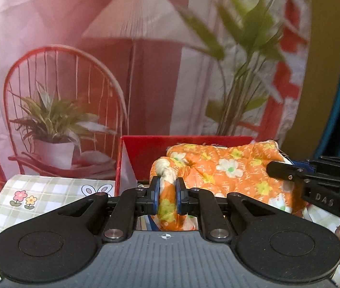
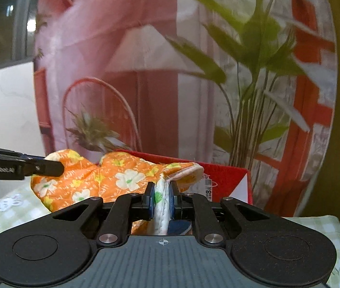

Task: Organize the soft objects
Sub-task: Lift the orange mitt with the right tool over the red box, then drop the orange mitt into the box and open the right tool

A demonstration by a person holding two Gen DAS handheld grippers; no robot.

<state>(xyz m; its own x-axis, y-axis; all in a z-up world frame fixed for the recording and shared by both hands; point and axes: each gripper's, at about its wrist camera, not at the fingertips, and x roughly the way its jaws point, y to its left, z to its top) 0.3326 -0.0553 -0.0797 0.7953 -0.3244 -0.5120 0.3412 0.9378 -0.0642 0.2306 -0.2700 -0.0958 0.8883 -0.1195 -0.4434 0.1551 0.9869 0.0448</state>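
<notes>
Left claw (image 1: 167, 195) is clenched on a bunched fold of the orange floral cloth (image 1: 229, 168), blue pads pinching the fabric w/ cloth spilling out above and below the grip. Right claw (image 2: 162, 200) is likewise clamped on the same cloth (image 2: 112, 180), here on a whitish edge/underside of it, fabric squeezed narrow btwn the pads.

Landmark = red box (image 1: 143, 153). The cloth hangs in front of the box, stretched across its front wall and held up by both claws; its top edge sits about level w/ the box rim. Can't tell whether any part rests inside the box. From the right wrist view the box (image 2: 227, 177) shows behind and right of the cloth, a price sticker on its front face.

Right claw enters the left wrist view from the right (image 1: 289, 171), its tips at the cloth's right end. Left claw appears in the right wrist view (image 2: 42, 166) at the cloth's left end.

Desk is covered w/ a green checked tablecloth (image 1: 50, 192) w/ bunny and flower prints, left of the box. Behind the box hangs a printed backdrop (image 1: 122, 48): lamp, red chair, potted plants.
</notes>
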